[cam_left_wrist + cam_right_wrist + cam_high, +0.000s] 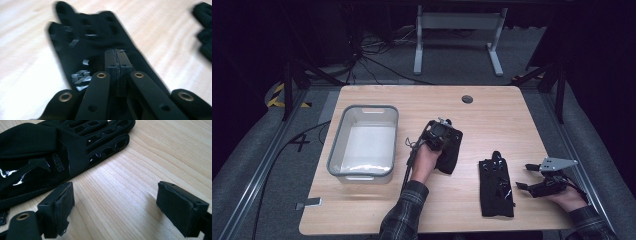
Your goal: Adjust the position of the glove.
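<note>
Left tool (116,56) pinching one black glove (100,37); right tool (125,205) spread beside the other glove (50,152).

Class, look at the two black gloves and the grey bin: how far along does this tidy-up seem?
Done: nothing yet; the bin looks empty. In hand: the left gripper is shut on one glove, near the middle of the table beside the bin. Left: the second glove lies flat by the open right gripper. Putting both gloves in the bin is only my guess.
</note>
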